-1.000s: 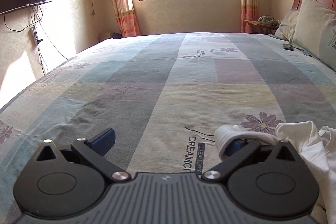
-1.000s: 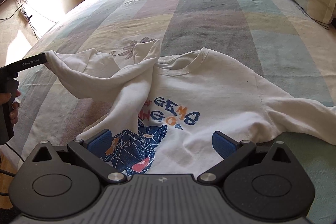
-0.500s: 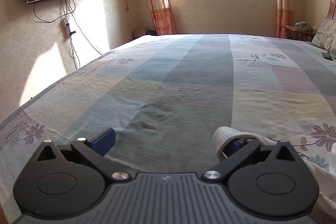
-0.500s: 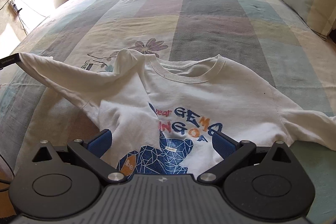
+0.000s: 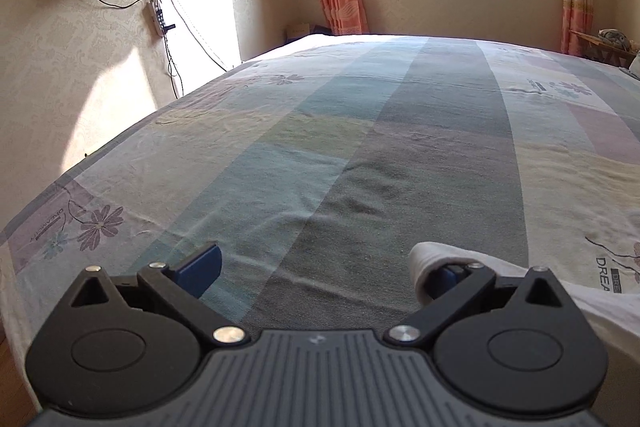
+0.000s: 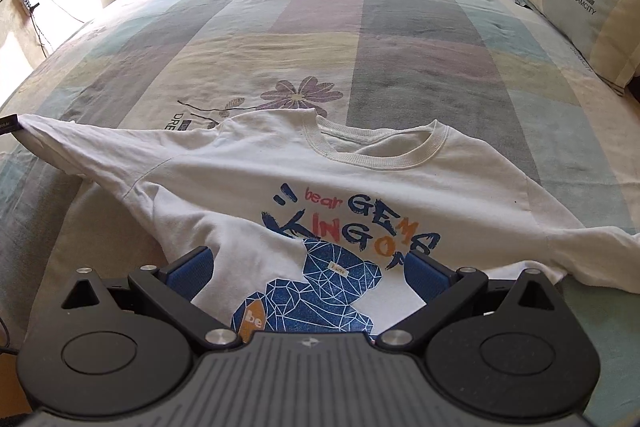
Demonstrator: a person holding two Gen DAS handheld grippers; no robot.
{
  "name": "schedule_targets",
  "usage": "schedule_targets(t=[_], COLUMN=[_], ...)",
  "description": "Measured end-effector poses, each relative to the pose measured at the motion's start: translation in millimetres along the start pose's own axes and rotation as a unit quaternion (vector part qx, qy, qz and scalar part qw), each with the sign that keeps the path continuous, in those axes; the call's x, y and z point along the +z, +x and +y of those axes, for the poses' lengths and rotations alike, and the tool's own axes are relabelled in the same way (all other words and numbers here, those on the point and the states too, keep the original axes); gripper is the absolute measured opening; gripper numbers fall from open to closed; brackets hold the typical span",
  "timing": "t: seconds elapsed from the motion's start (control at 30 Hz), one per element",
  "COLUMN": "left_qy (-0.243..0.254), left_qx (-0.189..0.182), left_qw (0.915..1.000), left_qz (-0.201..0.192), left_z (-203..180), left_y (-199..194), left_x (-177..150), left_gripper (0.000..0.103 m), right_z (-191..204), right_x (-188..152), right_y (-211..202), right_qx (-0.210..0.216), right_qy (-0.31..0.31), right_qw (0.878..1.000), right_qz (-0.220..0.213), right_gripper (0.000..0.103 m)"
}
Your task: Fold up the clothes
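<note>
Sweatshirt: the white printed sweatshirt lies face up on the patchwork bedspread, collar away from the camera.
Left gripper: jaws spread wide, with the sleeve cuff draped over its right finger only, stretched out sideways.
Right gripper: fingers apart, hovering over the chest print and holding nothing.
Progress: in my judgement spreading is nearly done; no fold is made yet.

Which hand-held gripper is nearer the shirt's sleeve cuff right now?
Left. The left hand-held gripper has the sleeve cuff draped over one finger; the right hand-held gripper hovers over the shirt's printed chest.
</note>
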State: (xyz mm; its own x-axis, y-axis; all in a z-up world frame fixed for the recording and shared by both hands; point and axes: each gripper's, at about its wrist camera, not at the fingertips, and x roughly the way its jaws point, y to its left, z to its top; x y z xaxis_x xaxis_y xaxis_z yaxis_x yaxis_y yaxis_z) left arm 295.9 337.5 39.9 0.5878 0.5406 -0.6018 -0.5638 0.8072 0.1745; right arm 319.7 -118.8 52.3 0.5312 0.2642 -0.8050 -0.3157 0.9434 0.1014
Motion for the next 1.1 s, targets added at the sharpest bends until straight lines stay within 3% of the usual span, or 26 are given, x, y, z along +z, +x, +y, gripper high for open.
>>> schedule_targets(t=[0.27,0.4,0.53,0.7,0.8,0.87,1.1], left_qy=[0.06,0.039,0.047,0.061,0.093,0.119,0.131], left_qx=[-0.015,-0.022,0.004,0.026,0.037,0.04,-0.058], left_qw=[0.9959,0.9951,0.9951,0.9977,0.9919,0.9879,0.9896], left_qz=[0.067,0.088,0.087,-0.009,-0.078,-0.092,0.015], left_z=[5,15,15,-1,-20,-32,-64], left_y=[-2,-12,-26,-66,-92,-96,-46], left_x=[-20,-28,-30,-10,2,6,-13], left_gripper=[0.102,0.102,0.102,0.102,0.102,0.102,0.102], right_z=[-9,-21,-38,-60,-70,-74,-71], right_x=[-2,-3,-3,-2,-1,-1,-9], right_y=[6,9,11,12,13,16,24], right_qx=[0.005,0.008,0.011,0.016,0.02,0.024,0.038], right_qy=[0.005,0.011,0.022,0.034,0.042,0.047,0.052], right_qw=[1.0,1.0,1.0,0.999,0.999,0.998,0.997], right_qz=[0.012,0.017,0.017,0.014,0.014,0.016,0.031], right_gripper=[0.103,0.103,0.103,0.103,0.103,0.103,0.103])
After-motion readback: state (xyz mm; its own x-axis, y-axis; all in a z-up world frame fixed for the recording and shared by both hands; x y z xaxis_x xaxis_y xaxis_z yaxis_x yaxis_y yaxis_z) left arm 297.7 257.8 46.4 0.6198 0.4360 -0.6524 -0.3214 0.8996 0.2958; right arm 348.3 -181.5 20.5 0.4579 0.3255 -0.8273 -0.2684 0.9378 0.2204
